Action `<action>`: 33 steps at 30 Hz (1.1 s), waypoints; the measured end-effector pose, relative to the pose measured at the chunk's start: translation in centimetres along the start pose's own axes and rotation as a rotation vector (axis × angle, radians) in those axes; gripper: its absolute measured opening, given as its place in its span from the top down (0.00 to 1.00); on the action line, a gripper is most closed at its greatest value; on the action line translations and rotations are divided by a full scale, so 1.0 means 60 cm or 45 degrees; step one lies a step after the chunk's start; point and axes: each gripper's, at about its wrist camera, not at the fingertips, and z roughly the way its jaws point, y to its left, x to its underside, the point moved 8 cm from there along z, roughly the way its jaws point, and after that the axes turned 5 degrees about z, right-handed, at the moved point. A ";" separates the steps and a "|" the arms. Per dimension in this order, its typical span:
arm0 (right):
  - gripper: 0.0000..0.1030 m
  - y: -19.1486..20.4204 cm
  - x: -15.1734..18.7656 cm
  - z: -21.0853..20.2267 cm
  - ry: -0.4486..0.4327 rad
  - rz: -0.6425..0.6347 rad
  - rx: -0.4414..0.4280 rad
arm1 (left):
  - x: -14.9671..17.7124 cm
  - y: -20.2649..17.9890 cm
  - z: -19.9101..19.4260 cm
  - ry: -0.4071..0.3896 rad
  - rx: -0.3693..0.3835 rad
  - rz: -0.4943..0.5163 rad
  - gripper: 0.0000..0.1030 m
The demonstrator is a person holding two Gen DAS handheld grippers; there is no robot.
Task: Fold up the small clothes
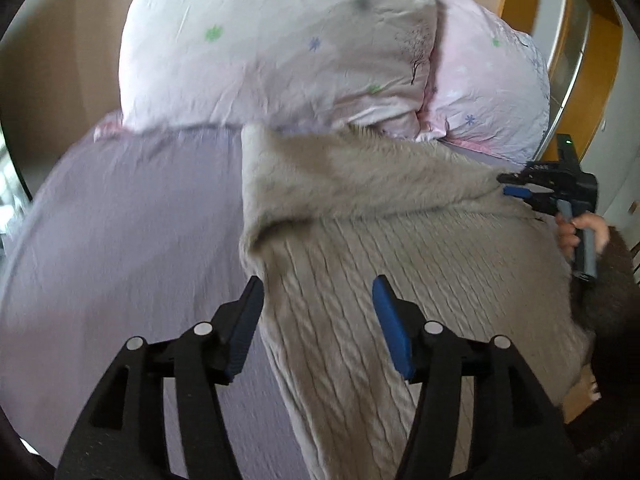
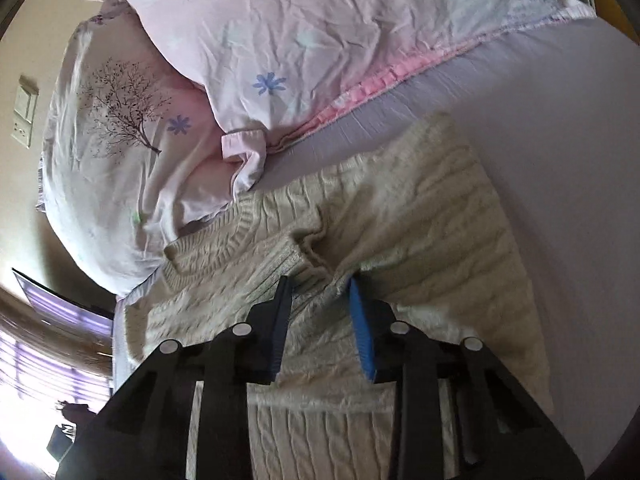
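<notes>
A cream cable-knit sweater [image 1: 360, 248] lies on the lilac bed sheet [image 1: 132, 232], its far part folded over toward me. My left gripper [image 1: 318, 292] is open and empty, hovering over the sweater's left edge. My right gripper [image 2: 320, 284] has its jaws part closed around a bunched fold of the sweater [image 2: 420, 216] by the ribbed neckline [image 2: 240, 232]. The right gripper also shows in the left wrist view [image 1: 516, 184] at the sweater's right side, held by a hand.
Two pink flower-print pillows [image 1: 272, 44] [image 2: 120, 120] lie at the head of the bed just beyond the sweater. A wooden frame [image 1: 592, 40] stands at the far right. A wall switch [image 2: 24, 112] and a window [image 2: 36, 360] lie left.
</notes>
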 end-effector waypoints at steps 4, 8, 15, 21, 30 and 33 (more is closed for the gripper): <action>0.70 0.006 -0.003 0.001 -0.005 -0.030 0.044 | 0.020 -0.001 0.010 0.034 0.024 -0.018 0.43; 0.57 0.010 -0.013 -0.047 -0.137 -0.053 0.063 | 0.030 -0.009 0.009 0.035 0.047 -0.011 0.39; 0.59 0.026 -0.023 0.007 -0.063 -0.142 0.113 | 0.033 -0.019 0.014 0.044 0.056 -0.002 0.37; 0.92 0.053 -0.012 -0.016 -0.140 -0.284 0.069 | 0.039 -0.015 0.011 0.050 0.057 -0.014 0.36; 0.91 -0.016 -0.014 -0.044 -0.151 -0.214 0.342 | 0.048 -0.019 0.018 0.067 0.077 -0.009 0.35; 0.81 -0.013 -0.011 -0.067 -0.228 -0.207 0.322 | 0.054 -0.017 0.012 0.063 0.080 -0.019 0.35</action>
